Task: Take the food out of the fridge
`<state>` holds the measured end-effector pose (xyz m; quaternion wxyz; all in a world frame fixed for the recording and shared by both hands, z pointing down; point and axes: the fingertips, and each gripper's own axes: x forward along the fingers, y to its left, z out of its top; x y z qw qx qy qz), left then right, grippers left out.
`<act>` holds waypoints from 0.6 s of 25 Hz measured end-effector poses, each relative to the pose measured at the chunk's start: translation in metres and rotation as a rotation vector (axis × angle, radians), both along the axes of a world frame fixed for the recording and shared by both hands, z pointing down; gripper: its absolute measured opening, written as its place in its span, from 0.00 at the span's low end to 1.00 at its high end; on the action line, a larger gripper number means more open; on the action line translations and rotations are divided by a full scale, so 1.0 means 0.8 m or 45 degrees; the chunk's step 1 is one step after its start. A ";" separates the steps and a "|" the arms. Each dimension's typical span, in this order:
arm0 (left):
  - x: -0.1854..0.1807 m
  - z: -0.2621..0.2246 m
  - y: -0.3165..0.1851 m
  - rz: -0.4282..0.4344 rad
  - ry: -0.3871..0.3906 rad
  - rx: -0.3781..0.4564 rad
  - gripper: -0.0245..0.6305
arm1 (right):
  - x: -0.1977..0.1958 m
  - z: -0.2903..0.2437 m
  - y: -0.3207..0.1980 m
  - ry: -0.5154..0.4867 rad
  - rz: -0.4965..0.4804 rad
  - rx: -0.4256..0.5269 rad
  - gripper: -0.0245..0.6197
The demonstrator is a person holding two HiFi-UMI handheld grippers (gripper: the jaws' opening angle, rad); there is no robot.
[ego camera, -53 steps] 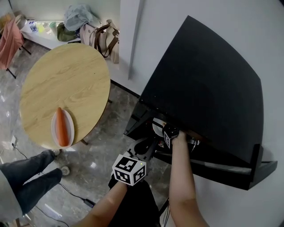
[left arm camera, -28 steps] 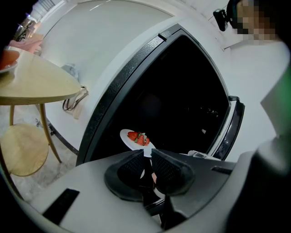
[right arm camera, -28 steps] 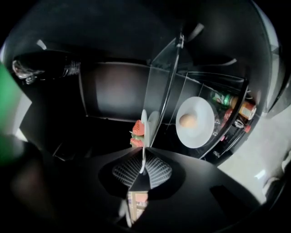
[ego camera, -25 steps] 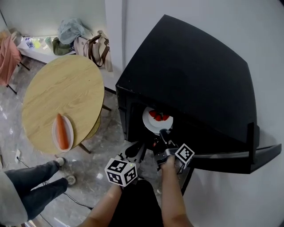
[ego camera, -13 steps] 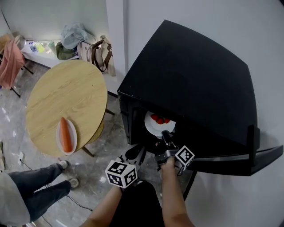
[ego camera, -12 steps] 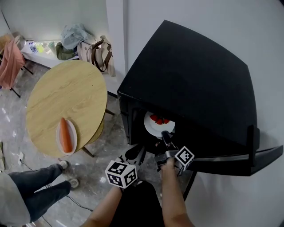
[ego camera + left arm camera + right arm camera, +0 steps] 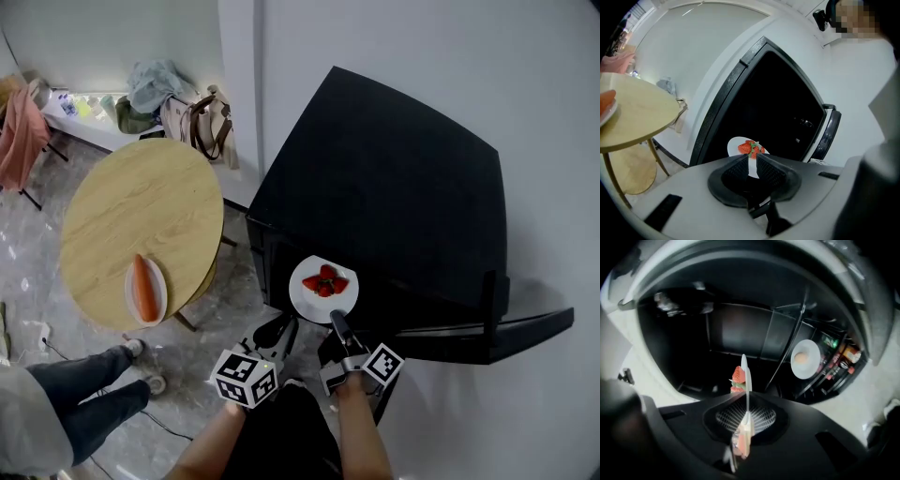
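A white plate (image 7: 323,286) with red strawberries (image 7: 325,280) hangs just in front of the open black fridge (image 7: 394,187). My right gripper (image 7: 336,319) is shut on the plate's near rim. In the right gripper view the plate (image 7: 744,369) stands edge-on between the jaws of that gripper (image 7: 746,401), with a strawberry (image 7: 737,375) to its left. My left gripper (image 7: 275,333) hovers to the left of and below the plate. Its jaws (image 7: 752,161) stand a slit apart with nothing between them, and the plate (image 7: 740,146) shows beyond.
Inside the fridge a second small plate (image 7: 805,358) sits on a shelf, with bottles (image 7: 841,359) in the door. The fridge door (image 7: 511,323) stands open at right. A round wooden table (image 7: 141,225) at left carries a carrot (image 7: 142,286) on a plate. A person's legs (image 7: 66,403) are at lower left.
The plate of strawberries has come out of the fridge opening toward me, carried by the right gripper. Both grippers have drawn back and risen.
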<state>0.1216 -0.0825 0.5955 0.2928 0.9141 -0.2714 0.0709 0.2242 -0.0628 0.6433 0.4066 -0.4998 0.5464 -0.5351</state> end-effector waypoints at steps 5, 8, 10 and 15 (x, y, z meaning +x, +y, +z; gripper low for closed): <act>-0.045 -0.069 0.050 0.022 -0.058 -0.041 0.12 | -0.039 -0.065 0.073 -0.001 -0.105 -0.100 0.07; -0.070 -0.115 0.069 0.010 -0.063 -0.056 0.12 | -0.064 -0.106 0.104 -0.052 -0.162 -0.138 0.07; -0.091 -0.140 0.077 -0.020 -0.066 -0.061 0.12 | -0.088 -0.130 0.116 -0.071 -0.227 -0.156 0.07; -0.164 -0.177 0.060 -0.195 -0.087 -0.005 0.12 | -0.165 -0.162 0.081 -0.089 -0.438 -0.107 0.07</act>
